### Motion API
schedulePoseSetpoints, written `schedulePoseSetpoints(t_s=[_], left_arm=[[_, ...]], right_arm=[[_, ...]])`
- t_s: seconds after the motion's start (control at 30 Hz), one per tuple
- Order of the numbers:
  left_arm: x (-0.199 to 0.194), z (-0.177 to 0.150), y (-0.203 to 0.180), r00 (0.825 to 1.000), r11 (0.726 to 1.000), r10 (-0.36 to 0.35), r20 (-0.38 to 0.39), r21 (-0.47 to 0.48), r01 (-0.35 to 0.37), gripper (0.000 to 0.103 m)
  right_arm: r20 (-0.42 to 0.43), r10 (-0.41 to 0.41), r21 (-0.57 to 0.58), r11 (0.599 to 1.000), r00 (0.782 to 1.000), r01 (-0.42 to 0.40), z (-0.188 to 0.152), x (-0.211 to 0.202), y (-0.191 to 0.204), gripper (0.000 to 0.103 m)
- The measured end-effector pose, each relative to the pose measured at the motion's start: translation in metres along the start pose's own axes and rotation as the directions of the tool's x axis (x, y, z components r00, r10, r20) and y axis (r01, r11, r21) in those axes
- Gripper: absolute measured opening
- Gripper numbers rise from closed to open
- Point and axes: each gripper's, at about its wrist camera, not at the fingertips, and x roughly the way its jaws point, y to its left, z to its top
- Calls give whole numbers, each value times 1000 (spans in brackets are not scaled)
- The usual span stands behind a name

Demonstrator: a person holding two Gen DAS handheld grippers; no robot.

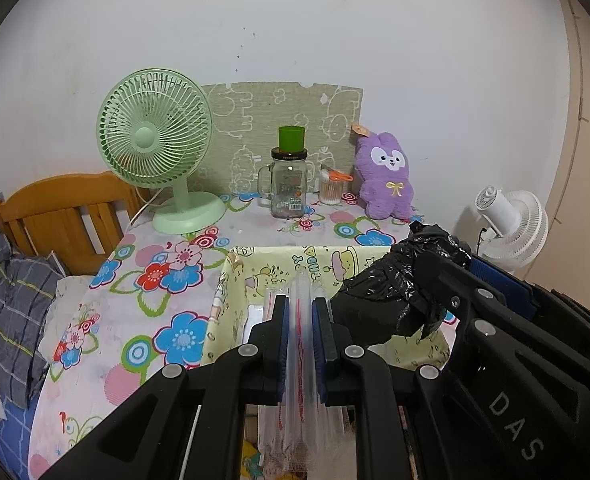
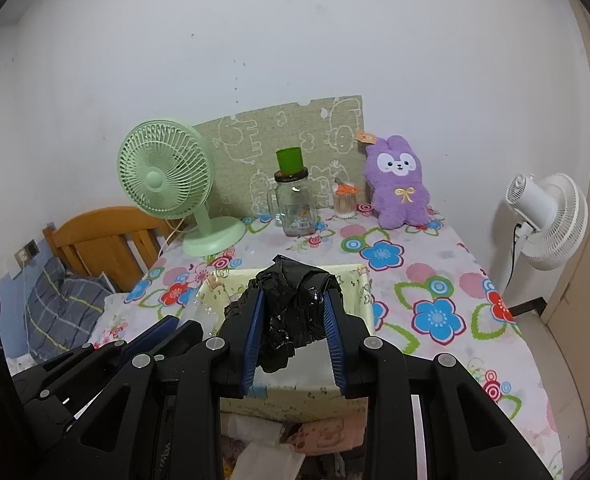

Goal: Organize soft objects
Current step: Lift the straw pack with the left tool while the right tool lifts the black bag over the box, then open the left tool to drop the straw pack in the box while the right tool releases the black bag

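Observation:
My left gripper (image 1: 301, 308) is shut on a stack of clear zip bags (image 1: 301, 380) with red seal lines, held over the pale yellow cartoon-print box (image 1: 263, 268). My right gripper (image 2: 295, 300) is shut on a crumpled black plastic bag (image 2: 293, 308), also above that box (image 2: 357, 280). In the left wrist view the black bag (image 1: 379, 300) and the right gripper sit just right of my left fingers. A purple plush rabbit (image 1: 387, 178) leans at the table's back right, also in the right wrist view as the rabbit (image 2: 399, 188).
A green desk fan (image 1: 155, 144), a glass jar with a green cup on top (image 1: 289, 184) and a cotton-swab pot (image 1: 331, 188) stand at the back of the floral tablecloth (image 1: 147, 304). A white fan (image 2: 547, 216) stands right of the table. A wooden headboard (image 1: 55, 216) and bedding lie left.

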Motion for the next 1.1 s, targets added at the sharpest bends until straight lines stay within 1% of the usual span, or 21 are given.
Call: schedulePoseSetpoints(t_s=[0.37,0.57,0.7,0.87,0.9,0.93,0.97,1.0,1.07,1.1], left_arm=[[30,12,-1,1000,1000,23,-12,16,-23,9],[57,16,1,998,1000,24,-52,3,-24,9],[73,14,3,996,1000,27,-87,-2,-27,9],[87,13,5,993,999,42,-111,-10,-43,10],[90,12,6,992,999,44,-120,-14,-46,14],[92,12,6,991,999,48,-127,-17,-50,21],[93,11,7,991,998,53,-126,-20,-56,25],[93,11,8,991,998,60,-124,-21,-63,33],[93,11,8,990,997,67,-124,-18,-70,35],[94,11,9,990,997,70,-126,-18,-72,39]], right_arm=[[-19,-2,37,999,1000,3,8,35,-8,34],[-39,-16,39,999,999,17,12,58,-11,34],[-69,-27,38,999,997,29,10,77,-13,34],[-104,-27,57,998,994,33,7,95,-15,34],[-110,-29,60,998,994,36,7,99,-16,34],[-114,-32,61,997,993,40,6,101,-17,34],[-119,-32,63,997,992,40,6,104,-17,34],[-122,-30,66,997,992,38,5,106,-17,34],[-123,-30,66,997,992,39,4,109,-17,34],[-123,-31,68,997,992,39,4,110,-18,34]])
